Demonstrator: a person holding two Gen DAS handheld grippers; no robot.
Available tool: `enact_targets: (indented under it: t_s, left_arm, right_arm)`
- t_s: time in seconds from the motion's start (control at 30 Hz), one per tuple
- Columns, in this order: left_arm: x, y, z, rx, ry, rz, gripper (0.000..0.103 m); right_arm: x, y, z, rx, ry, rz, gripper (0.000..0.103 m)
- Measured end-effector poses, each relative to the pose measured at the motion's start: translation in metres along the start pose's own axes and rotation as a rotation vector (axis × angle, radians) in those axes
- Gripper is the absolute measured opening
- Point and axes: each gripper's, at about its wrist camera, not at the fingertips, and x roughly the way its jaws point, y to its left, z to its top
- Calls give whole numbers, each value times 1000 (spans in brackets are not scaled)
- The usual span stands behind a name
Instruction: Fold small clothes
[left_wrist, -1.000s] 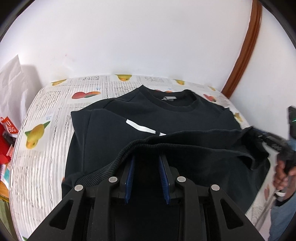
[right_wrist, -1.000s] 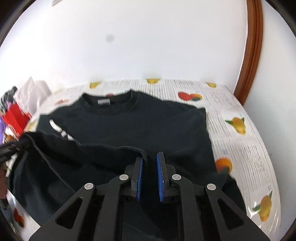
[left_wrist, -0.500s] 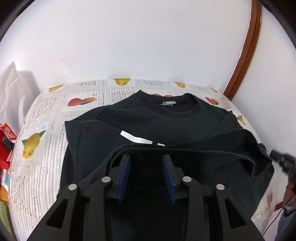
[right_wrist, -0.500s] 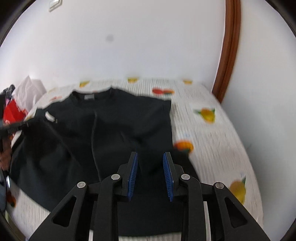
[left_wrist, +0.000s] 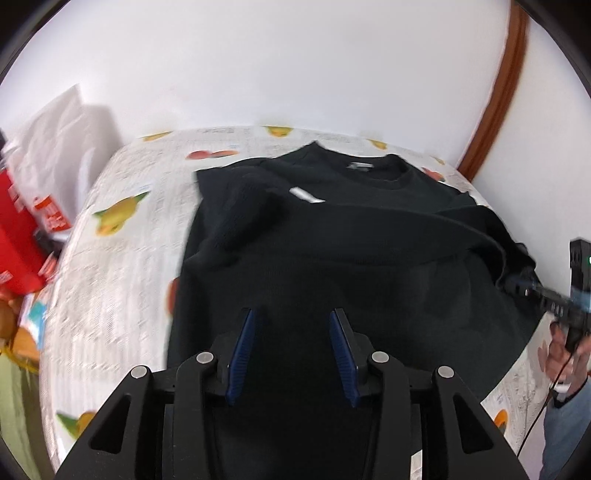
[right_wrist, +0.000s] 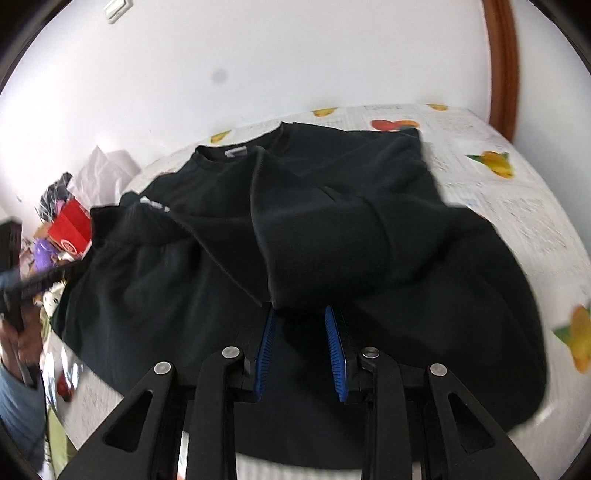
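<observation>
While both views blur w/ motion, the table (left_wrist: 122, 236), in fruit-print cloth, is mostly covered by the black sweatshirt (left_wrist: 369, 258), which lies flat on it, neck toward the wall, bottom part folded up over the chest. Table's near edge is cut off by the gripper bodies. Left of the sweatshirt sits red packaging (left_wrist: 22, 236); its white writing is too smeared to read. Left gripper (left_wrist: 291, 354): jaws opening, apart, nothing pinched, hovering over the sweatshirt's near part. Right gripper (right_wrist: 301, 350): jaws apart, a fold's edge just beyond the tips, no clamp. Grey neck label (right_wrist: 236, 152) & white chest mark (left_wrist: 306, 195): unreadable.
</observation>
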Motion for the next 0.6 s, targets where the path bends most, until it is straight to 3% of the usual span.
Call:
enact_targets:
  t_s: [0.1, 0.17, 0.23, 0.33, 0.47, 0.6]
  left_arm:
    - [-10, 12, -5, -18, -2, 18, 40]
    - [-17, 16, -4, -6, -19, 29, 40]
    - [-19, 20, 0, -1, -29, 42, 42]
    - [-16, 24, 12, -9, -36, 42, 42]
    - [1, 21, 29, 28, -37, 66, 42]
    - [20, 25, 40, 33, -28, 53, 42]
  right_arm:
    - [-1, -4, 22, 35, -73, -18, 28]
    - [-8, -12, 36, 80, -150, -76, 28]
    - [-10, -20, 47, 114, -172, -122, 28]
    - [-13, -26, 55, 104, -171, -168, 29]
    - [-13, -29, 59, 59, -150, -191, 49]
    - [-6, -32, 66, 18, -115, -211, 53]
